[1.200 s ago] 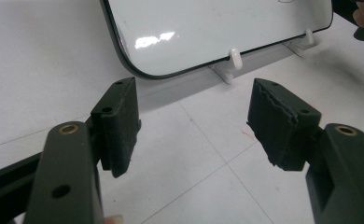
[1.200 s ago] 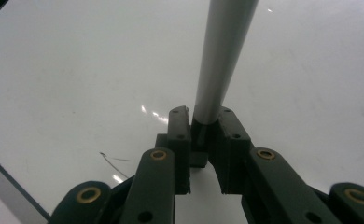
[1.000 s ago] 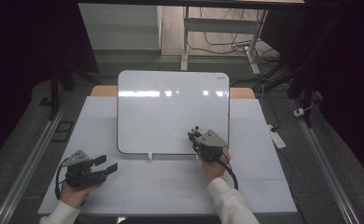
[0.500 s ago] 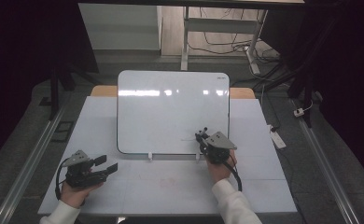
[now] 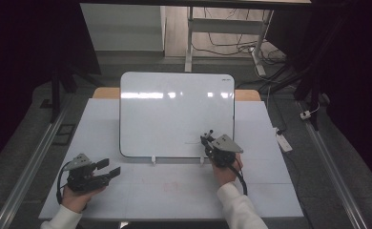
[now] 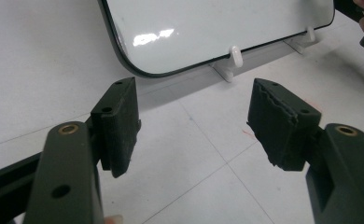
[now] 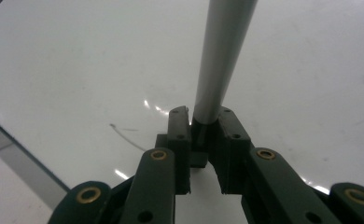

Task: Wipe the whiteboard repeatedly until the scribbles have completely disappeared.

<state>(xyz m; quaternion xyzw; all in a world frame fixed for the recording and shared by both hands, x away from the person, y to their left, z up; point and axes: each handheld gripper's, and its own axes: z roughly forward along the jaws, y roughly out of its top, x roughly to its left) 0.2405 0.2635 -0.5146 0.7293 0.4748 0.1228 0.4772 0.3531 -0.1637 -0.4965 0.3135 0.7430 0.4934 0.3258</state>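
- White and glossy, the whiteboard (image 5: 177,114) stands propped near the far edge of the desk (image 5: 103,133), leaning back on two small white clip feet (image 6: 235,55) at its lower edge, roughly centred between the desk's left and right edges.
- My right gripper (image 5: 211,144) is at the board's lower right corner, jaws clenched on a grey marker (image 7: 222,56); in the right gripper view the barrel rises from between the pads and points away over the board's face.
- A thin, faint stroke (image 7: 124,135) shows on the board just left of those jaws. I cannot tell from these views whether the marker's tip touches the surface.
- In the high view the marker's dark end (image 5: 211,132) sticks up just above the gripper, over the board's lower right area.
- My left gripper (image 5: 108,168) is held low near the desk's near left corner, well apart from the board, jaws spread and released with nothing between them.
- In the left gripper view the two black pads (image 6: 119,123) frame bare desk, with the board's lower left corner beyond them.
- My right hand (image 5: 226,172) sits just in front of the board's lower edge; the gripper's cable trails back along the white sleeve (image 5: 239,205).
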